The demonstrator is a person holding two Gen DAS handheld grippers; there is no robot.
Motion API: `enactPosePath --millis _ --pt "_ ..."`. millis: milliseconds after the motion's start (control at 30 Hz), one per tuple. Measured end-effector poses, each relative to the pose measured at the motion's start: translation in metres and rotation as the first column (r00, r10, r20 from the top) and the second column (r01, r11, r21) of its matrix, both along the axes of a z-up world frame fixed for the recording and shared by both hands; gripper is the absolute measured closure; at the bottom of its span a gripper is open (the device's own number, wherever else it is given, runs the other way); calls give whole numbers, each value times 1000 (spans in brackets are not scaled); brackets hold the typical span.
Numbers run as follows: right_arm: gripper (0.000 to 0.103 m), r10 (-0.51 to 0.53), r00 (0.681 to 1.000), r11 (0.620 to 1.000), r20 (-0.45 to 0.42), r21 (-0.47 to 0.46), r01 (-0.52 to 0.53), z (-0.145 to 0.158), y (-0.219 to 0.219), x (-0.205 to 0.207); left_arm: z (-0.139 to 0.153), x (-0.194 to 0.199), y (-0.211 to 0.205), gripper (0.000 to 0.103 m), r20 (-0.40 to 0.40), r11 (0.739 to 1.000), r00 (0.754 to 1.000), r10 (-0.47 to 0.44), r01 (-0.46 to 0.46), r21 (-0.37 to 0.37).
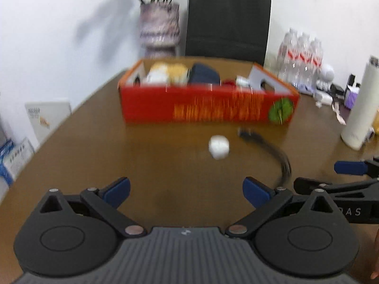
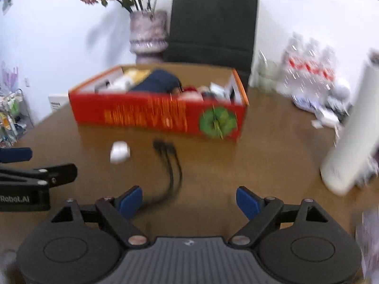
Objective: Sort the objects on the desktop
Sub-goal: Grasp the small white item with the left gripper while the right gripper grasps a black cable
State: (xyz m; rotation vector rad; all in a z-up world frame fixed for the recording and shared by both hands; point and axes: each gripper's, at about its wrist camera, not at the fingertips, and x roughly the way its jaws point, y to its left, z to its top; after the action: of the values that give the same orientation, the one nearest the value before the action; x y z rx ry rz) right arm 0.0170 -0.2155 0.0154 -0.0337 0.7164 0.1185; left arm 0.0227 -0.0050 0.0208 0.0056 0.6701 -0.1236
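Note:
A red cardboard box [image 1: 206,106] holding several items stands on the brown table; it also shows in the right wrist view [image 2: 156,116]. In front of it lie a small white object [image 1: 218,146] [image 2: 119,152] and a black cable [image 1: 272,151] [image 2: 171,165]. My left gripper [image 1: 187,193] is open and empty, above the table short of the white object. My right gripper [image 2: 189,201] is open and empty, with the cable's near end beside its left finger. Each gripper shows at the edge of the other's view.
A flower vase [image 2: 148,35] and a black paper bag [image 2: 213,23] stand behind the box. A pack of water bottles [image 1: 300,59] and small clutter sit at the right. A tall white bottle [image 2: 350,137] stands near the right edge.

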Motion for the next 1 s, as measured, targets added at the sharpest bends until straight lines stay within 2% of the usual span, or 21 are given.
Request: enactPosePath --millis 67,100,167,267,333,433,500,633,800,867,900,933,1000 --pt "18 -17 999 998 -32 62 19 -7 -6 -22 -4 -27 3 0 7 1000 1000 26 -26 13" --pt "18 -14 1000 997 -10 74 15 -8 -7 -37 -5 -40 4 0 19 1000 999 27 -27 15" --pt "18 29 999 996 21 79 -30 -7 -4 -68 -8 -70 6 0 31 1000 999 -9 9 8" --pt "18 14 1000 996 13 89 -16 -9 -4 -91 -15 -93 6 0 -2 1000 1000 -16 16 14" --pt "18 17 1000 995 16 96 -18 -9 -2 -98 -19 -96 6 0 -33 999 999 -32 32 8" --pt "20 38 999 995 14 91 -40 -10 7 -96 -20 -94 6 0 -27 999 999 -27 27 26" --pt "21 49 999 991 18 122 -50 -8 11 -89 -19 -88 12 0 -20 1000 1000 1 -1 18" --pt "33 39 999 979 8 202 -40 -5 17 -61 -19 -67 34 0 -27 998 998 65 -65 -17" --pt "46 45 999 992 10 121 -46 -7 42 -28 -8 -35 43 2 14 999 999 46 -46 -13" --pt "60 70 997 995 18 75 -71 -8 49 -24 -3 -23 40 2 38 1000 999 27 -26 -4" --pt "78 87 996 996 23 32 -88 -8 50 -24 -1 -17 37 2 46 1000 999 17 -17 -1" --pt "86 89 996 996 30 -3 -89 -8 48 -24 1 -11 34 2 53 1000 999 3 -3 -2" --pt "88 64 997 997 30 -54 -63 -8 32 -26 3 1 28 2 70 1000 997 -26 26 -9"
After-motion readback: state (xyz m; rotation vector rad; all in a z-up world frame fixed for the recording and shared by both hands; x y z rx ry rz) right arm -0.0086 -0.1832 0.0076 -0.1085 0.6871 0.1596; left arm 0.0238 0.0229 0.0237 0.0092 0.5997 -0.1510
